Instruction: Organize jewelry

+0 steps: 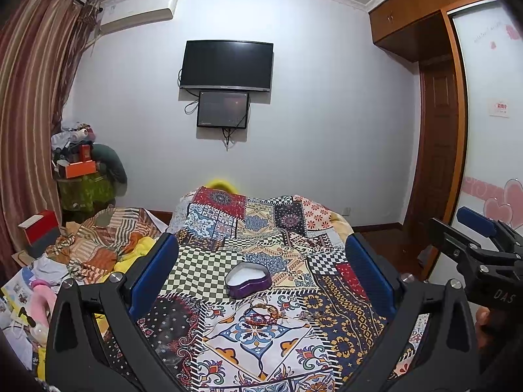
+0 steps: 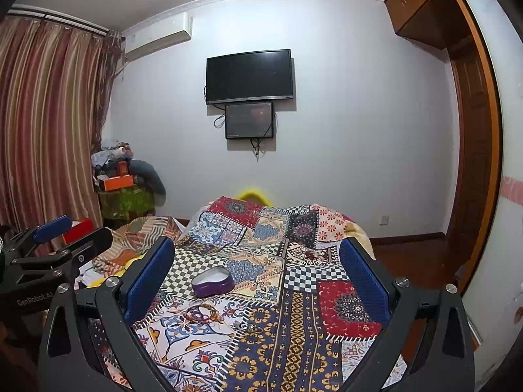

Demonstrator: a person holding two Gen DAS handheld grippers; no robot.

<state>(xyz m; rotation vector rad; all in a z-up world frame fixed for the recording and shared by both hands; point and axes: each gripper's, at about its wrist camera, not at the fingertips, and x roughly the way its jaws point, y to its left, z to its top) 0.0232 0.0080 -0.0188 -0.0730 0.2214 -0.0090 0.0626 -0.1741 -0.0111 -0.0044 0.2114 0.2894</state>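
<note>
both grippers open over the jewelry

left gripper [image 1: 261,271]: jaws spread wide, holding nothing, raised above the quilt [image 1: 340,323]. right gripper [image 2: 258,277]: jaws likewise wide, nothing held. nearest on the quilt, a pile of bracelets [image 1: 263,316] lies loose; just right of it, a small trinket [image 1: 309,315], detail unclear. beyond the bracelets, apart from them, sits the purple heart box [image 1: 248,280], open, white lining showing. far wall: tv [image 1: 226,65].
</note>
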